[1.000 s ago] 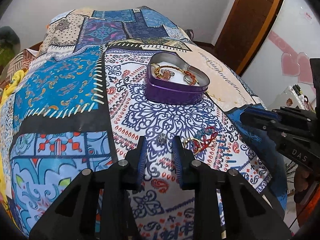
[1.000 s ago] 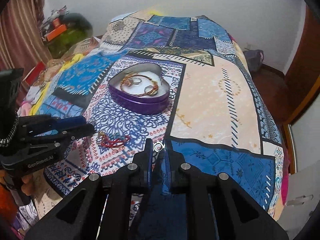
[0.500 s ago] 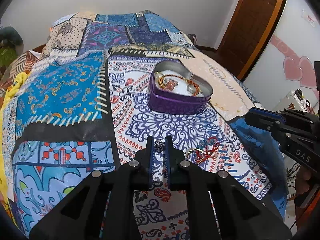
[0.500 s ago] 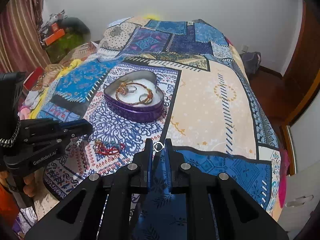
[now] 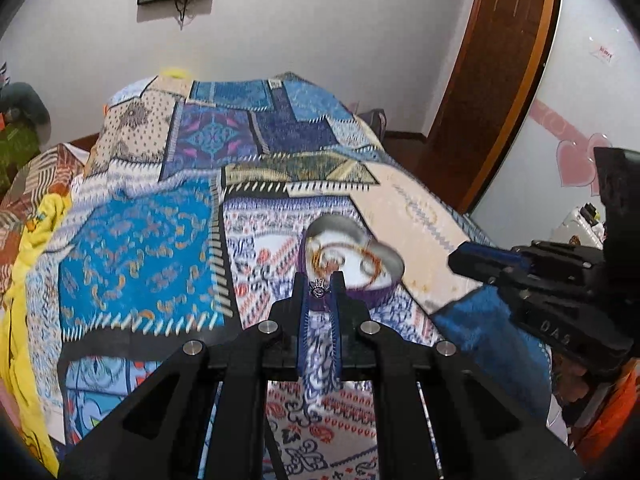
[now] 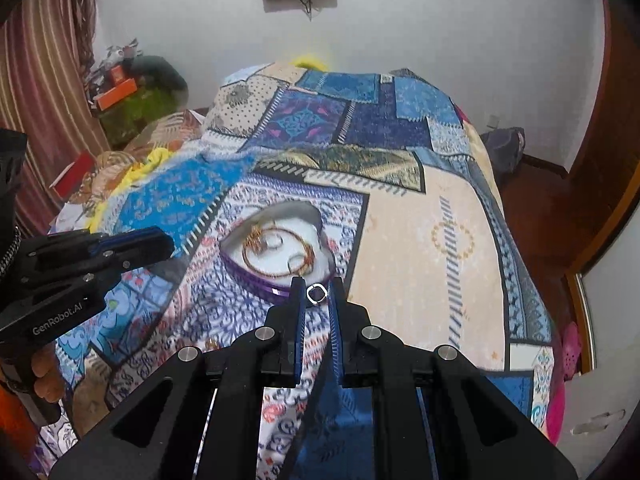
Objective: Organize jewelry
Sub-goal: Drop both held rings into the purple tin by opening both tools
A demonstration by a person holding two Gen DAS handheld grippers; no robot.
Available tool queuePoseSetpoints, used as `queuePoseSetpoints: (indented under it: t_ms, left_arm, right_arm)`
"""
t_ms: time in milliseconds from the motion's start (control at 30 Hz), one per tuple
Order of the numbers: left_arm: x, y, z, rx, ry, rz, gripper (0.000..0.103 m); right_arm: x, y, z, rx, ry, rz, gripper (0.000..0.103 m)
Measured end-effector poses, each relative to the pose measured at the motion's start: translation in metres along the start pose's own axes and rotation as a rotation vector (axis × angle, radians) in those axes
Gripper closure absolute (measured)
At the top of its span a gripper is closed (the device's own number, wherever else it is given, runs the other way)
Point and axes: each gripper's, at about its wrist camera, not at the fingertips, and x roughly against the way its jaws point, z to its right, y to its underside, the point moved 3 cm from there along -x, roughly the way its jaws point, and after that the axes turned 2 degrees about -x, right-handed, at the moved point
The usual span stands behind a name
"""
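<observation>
Both grippers have risen toward the heart tin [image 5: 390,266], left gripper [image 5: 320,280] newly clamped on a jewelled ring [image 5: 319,289], right gripper [image 6: 318,285] pinching a silver ring [image 6: 316,294]; neither deposited yet.

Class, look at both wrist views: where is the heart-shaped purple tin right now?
The heart-shaped purple tin sits open on the patchwork bedspread, just beyond both grippers' tips; in the left wrist view it is right of centre, with gold bangles inside.
</observation>
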Motion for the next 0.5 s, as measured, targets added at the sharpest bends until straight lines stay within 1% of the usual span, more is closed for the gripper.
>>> queuePoseSetpoints:
  t_ms: [100,233,500]
  left_arm:
    - [-0.002,-0.011,0.002,-0.01,0.007,0.02,0.094]
    - [-0.007,-0.018,0.006,-0.021,0.021,0.031,0.094]
    - [-0.028,-0.017,0.01,-0.038,0.047,0.004,0.094]
  right_arm:
    - [-0.005,-0.007,-0.004,0.007,-0.013,0.004,0.093]
    - [-0.017,-0.014,-0.007,0.011,-0.045,-0.011,0.093]
    - [-0.04,-0.026,-0.008,0.026,-0.07,-0.043,0.093]
